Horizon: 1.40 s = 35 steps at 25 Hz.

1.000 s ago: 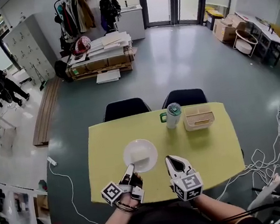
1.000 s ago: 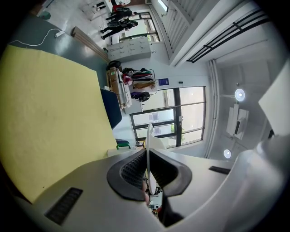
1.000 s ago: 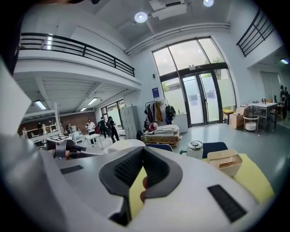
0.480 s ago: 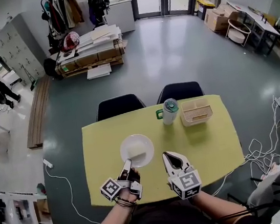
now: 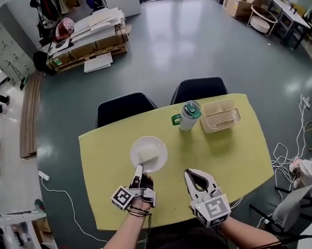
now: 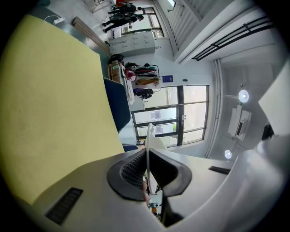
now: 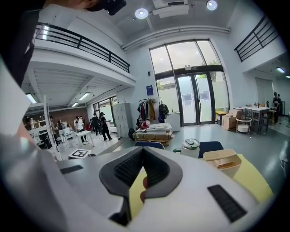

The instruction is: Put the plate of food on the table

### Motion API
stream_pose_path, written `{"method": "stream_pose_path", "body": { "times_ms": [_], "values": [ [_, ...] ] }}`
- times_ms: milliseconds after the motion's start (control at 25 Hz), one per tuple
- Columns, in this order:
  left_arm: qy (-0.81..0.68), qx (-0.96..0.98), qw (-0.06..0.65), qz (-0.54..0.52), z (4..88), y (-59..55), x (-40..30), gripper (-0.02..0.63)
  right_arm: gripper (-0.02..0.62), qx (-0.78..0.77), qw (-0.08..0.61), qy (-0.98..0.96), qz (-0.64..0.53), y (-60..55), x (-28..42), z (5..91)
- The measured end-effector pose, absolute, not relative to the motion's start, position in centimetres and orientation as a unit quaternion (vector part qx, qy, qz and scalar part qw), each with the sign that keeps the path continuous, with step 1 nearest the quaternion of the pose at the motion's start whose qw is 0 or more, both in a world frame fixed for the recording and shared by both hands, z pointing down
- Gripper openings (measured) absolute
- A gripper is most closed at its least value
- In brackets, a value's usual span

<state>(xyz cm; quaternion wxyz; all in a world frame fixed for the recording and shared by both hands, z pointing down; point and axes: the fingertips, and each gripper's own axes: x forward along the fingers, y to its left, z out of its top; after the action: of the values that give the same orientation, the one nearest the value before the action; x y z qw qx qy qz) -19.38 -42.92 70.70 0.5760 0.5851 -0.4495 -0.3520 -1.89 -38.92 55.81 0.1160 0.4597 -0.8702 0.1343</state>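
A white plate (image 5: 148, 153) with a pale piece of food on it is over the left middle of the yellow table (image 5: 237, 167); whether it rests on the top I cannot tell. My left gripper (image 5: 138, 172) is shut on the plate's near rim. In the left gripper view the rim (image 6: 147, 145) shows edge-on, pinched between the dark pads. To the right, my right gripper (image 5: 195, 174) hovers over the table's near part, shut with nothing in it. Its jaws (image 7: 142, 152) meet at the tips in the right gripper view.
A green-lidded bottle (image 5: 189, 114) and a beige slatted basket (image 5: 220, 115) stand at the table's far right side. Two dark chairs (image 5: 125, 107) are tucked in behind the table. Cables lie on the floor at both sides.
The left gripper has carried the plate down and a little farther out over the table. The right gripper has drifted slightly. The head camera has tilted, so the table sits higher in view.
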Motion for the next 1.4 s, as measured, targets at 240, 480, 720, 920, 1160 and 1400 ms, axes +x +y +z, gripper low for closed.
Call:
{"method": "stream_pose_path", "body": {
  "times_ms": [240, 480, 720, 920, 1160, 1400],
  "values": [
    [-0.462, 0.579, 0.57, -0.356, 76.6, -48.2, -20.1, 0.02, 0.011, 0.462, 0.126, -0.865, 0.151, -41.2, -2.6, 58.0],
    [-0.492, 0.565, 0.575, -0.329, 82.3, -51.6, -20.6, 0.02, 0.011, 0.461, 0.129, -0.865, 0.153, -43.3, -2.7, 58.6],
    [-0.492, 0.563, 0.587, -0.311, 86.5, -54.7, -20.3, 0.02, 0.011, 0.473, 0.129, -0.855, 0.17, -44.5, -2.9, 60.1],
    [-0.502, 0.541, 0.601, -0.306, 89.5, -56.3, -20.2, 0.02, 0.011, 0.472, 0.134, -0.853, 0.181, -43.9, -2.8, 61.5],
    [-0.509, 0.517, 0.617, -0.305, 91.6, -57.0, -19.6, 0.02, 0.011, 0.471, 0.137, -0.849, 0.197, -43.4, -2.3, 63.1],
    [-0.514, 0.512, 0.622, -0.294, 91.8, -58.0, -19.3, 0.021, 0.011, 0.477, 0.139, -0.844, 0.201, -43.8, -2.4, 63.4]
  ]
}}
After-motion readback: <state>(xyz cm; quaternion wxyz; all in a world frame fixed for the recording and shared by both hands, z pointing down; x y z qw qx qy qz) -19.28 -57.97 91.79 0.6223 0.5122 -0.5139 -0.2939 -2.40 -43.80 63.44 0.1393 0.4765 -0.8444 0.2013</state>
